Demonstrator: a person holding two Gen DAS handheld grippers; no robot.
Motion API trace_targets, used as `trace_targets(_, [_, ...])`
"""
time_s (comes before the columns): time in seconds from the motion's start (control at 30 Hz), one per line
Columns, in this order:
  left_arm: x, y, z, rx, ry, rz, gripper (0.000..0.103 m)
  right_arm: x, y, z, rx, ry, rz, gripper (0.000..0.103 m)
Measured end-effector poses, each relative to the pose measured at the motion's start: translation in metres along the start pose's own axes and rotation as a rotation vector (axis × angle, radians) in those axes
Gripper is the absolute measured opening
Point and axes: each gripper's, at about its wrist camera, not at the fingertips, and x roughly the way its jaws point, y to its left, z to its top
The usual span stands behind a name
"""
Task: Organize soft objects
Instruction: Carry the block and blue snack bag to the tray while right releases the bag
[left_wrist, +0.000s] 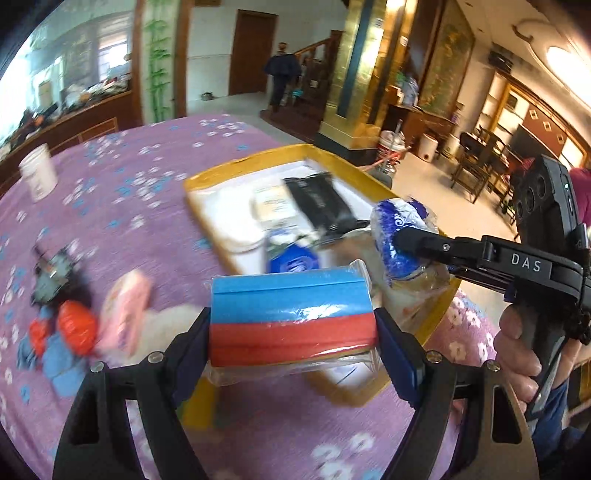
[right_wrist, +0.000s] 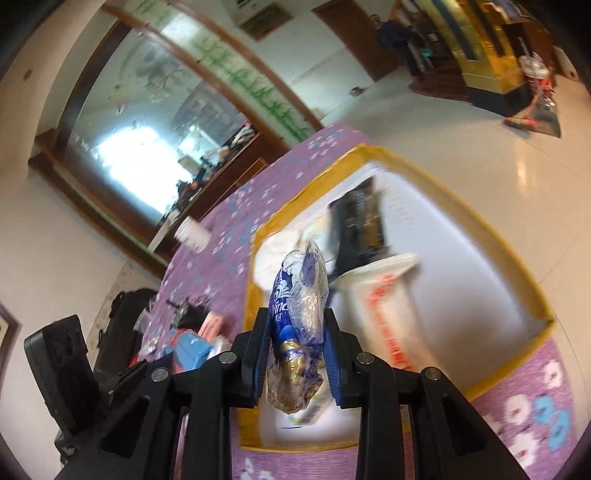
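Observation:
My left gripper (left_wrist: 293, 325) is shut on a plastic-wrapped pack of blue and red sponges (left_wrist: 291, 317), held above the near edge of a yellow-rimmed tray (left_wrist: 258, 157). My right gripper (right_wrist: 297, 354) is shut on a crumpled blue and clear tissue pack (right_wrist: 299, 314), hanging over the same yellow-rimmed tray (right_wrist: 480, 229). In the left wrist view the right gripper (left_wrist: 399, 243) comes in from the right with the tissue pack (left_wrist: 397, 236). In the tray lie a black packet (left_wrist: 319, 201), white pads and a blue-labelled pack.
The table wears a purple flowered cloth (left_wrist: 129, 177). To the left on it lie a pink pack (left_wrist: 123, 314), an orange and blue soft toy (left_wrist: 62, 339) and a white cup (left_wrist: 38, 171). A person (left_wrist: 282, 72) stands far back by a staircase. Beyond the tray lies tiled floor.

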Motion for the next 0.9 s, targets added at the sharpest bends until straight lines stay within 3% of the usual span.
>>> trace_targets(0.13, [0.023, -0.021, 0.013, 0.016, 0.015, -0.013, 0.082, -0.001, -0.013, 0.013, 0.000, -0.024, -0.094, 0.030])
trace_targets(0.43, [0.071, -0.036, 0.023, 0.032, 0.045, 0.066, 0.082, 0.025, -0.019, 0.055, -0.052, 0.026, -0.225, 0.031])
trace_targets(0.6, [0.076, -0.034, 0.019, 0.039, 0.028, 0.098, 0.083, 0.045, -0.014, 0.065, -0.140, 0.074, -0.330, 0.031])
trace_targets(0.77, [0.080, -0.031, 0.016, 0.039, 0.029, 0.093, 0.086, 0.048, -0.005, 0.065, -0.234, 0.052, -0.431, 0.032])
trace_targets(0.9, [0.077, -0.029, 0.016, 0.032, 0.025, 0.082, 0.086, 0.043, 0.006, 0.064, -0.267, 0.021, -0.428, 0.036])
